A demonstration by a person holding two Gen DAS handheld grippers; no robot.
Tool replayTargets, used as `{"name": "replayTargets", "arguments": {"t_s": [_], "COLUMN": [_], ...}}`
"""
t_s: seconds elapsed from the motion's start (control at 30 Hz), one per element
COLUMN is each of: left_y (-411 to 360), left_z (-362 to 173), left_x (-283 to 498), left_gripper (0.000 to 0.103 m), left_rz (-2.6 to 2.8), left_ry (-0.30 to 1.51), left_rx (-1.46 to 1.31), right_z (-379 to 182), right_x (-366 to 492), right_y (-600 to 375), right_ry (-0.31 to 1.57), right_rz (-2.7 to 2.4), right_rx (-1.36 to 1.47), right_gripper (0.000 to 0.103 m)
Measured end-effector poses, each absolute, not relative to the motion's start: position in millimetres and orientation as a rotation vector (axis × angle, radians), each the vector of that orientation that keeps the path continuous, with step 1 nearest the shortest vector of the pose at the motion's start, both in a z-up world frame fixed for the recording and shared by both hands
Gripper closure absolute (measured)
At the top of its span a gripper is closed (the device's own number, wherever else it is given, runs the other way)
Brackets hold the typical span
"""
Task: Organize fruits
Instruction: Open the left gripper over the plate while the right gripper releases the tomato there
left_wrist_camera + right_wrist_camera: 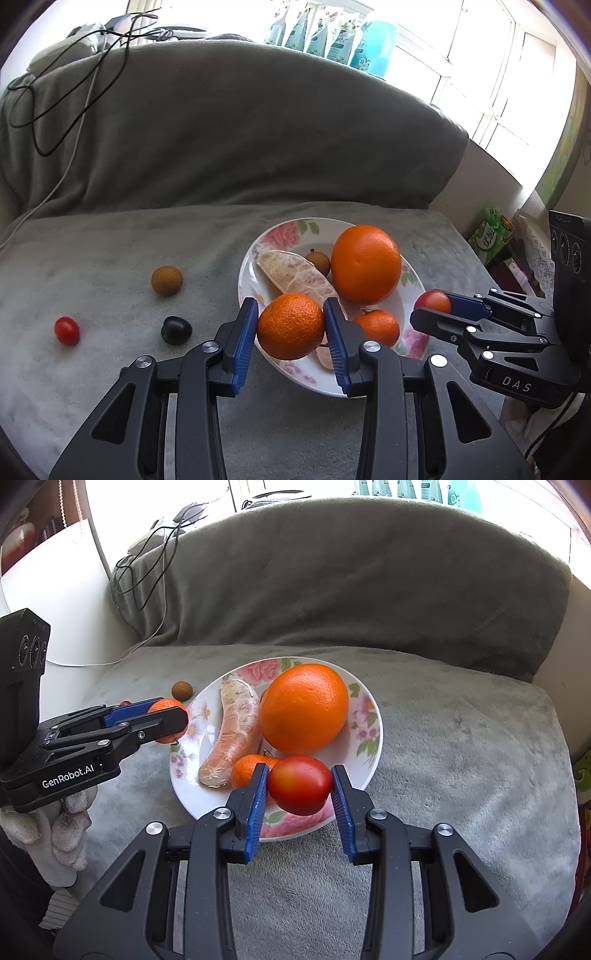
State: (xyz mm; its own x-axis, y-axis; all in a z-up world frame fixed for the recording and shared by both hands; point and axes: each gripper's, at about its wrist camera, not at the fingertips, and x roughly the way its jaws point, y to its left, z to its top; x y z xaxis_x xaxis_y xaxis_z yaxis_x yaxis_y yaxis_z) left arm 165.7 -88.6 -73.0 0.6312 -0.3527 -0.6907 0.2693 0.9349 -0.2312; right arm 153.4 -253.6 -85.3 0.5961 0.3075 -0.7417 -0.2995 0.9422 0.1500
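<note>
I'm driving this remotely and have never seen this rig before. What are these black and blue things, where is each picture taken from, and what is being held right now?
They are two hand-held claws, each with a fisheye camera looking along its fingers. In the left wrist view, the left claw grips a mandarin over the near rim of the flowered plate. In the right wrist view, the right claw grips a tomato above the plate's near edge. Each claw also shows in the other's picture. The plate holds a big orange, a peeled pomelo segment, a small mandarin and a longan. On the grey blanket lie another longan, a dark grape and a cherry tomato.
</note>
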Motion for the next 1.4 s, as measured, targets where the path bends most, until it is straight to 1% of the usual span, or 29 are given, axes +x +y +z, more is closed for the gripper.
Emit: {"name": "replayTargets", "arguments": {"t_s": [0.23,0.27,0.3,0.33,0.4,0.47,0.53,0.57,0.6,0.63,0.67,0.83,1.4], "left_y": [-90.3,-90.6,-90.9,-91.0,-91.3,-91.0,-90.1,-89.7,-89.8,-90.1,-90.6,-89.2,-70.2], "left_z": [-71.8,-71.3,-70.4,-69.5,-67.6,-66.1,-64.6,-63.5,-62.6,-62.0,-61.2,-60.5,-48.9], "left_x": [167.6,167.6,167.7,167.4,167.3,167.1,166.9,166.5,165.8,164.8,164.1,164.4,148.0], "left_gripper": [0.068,0.066,0.06,0.058,0.05,0.046,0.046,0.042,0.037,0.034,0.032,0.031,0.031], "left_rz": [-0.354,-0.355,-0.357,-0.359,-0.36,-0.353,-0.356,-0.354,-0.35,-0.346,-0.342,-0.329,-0.292], "left_ry": [0.809,0.806,0.802,0.797,0.791,0.786,0.783,0.78,0.776,0.771,0.767,0.771,0.739], "left_rx": [-0.098,-0.097,-0.096,-0.096,-0.093,-0.091,-0.093,-0.091,-0.087,-0.083,-0.082,-0.096,-0.076], "right_z": [-84.6,-84.4,-83.9,-82.6,-80.2,-78.0,-77.7,-78.0,-78.3,-78.0,-77.6,-75.9,-63.9], "right_x": [153.0,152.6,152.2,152.3,150.9,151.0,151.2,151.2,150.7,149.5,148.3,146.0,133.4], "right_y": [-254.1,-254.3,-254.4,-254.9,-256.4,-257.5,-257.9,-257.6,-257.3,-256.8,-256.3,-252.8,-239.4], "right_ry": [0.851,0.848,0.845,0.838,0.82,0.816,0.818,0.819,0.817,0.81,0.803,0.801,0.768], "right_rz": [0.346,0.348,0.348,0.346,0.337,0.333,0.328,0.327,0.327,0.326,0.325,0.318,0.346], "right_rx": [0.005,0.004,0.003,0.0,-0.001,0.0,-0.008,-0.015,-0.022,-0.027,-0.033,-0.05,-0.038], "right_gripper": [0.067,0.067,0.062,0.051,0.04,0.04,0.038,0.036,0.027,0.021,0.019,0.018,0.017]}}
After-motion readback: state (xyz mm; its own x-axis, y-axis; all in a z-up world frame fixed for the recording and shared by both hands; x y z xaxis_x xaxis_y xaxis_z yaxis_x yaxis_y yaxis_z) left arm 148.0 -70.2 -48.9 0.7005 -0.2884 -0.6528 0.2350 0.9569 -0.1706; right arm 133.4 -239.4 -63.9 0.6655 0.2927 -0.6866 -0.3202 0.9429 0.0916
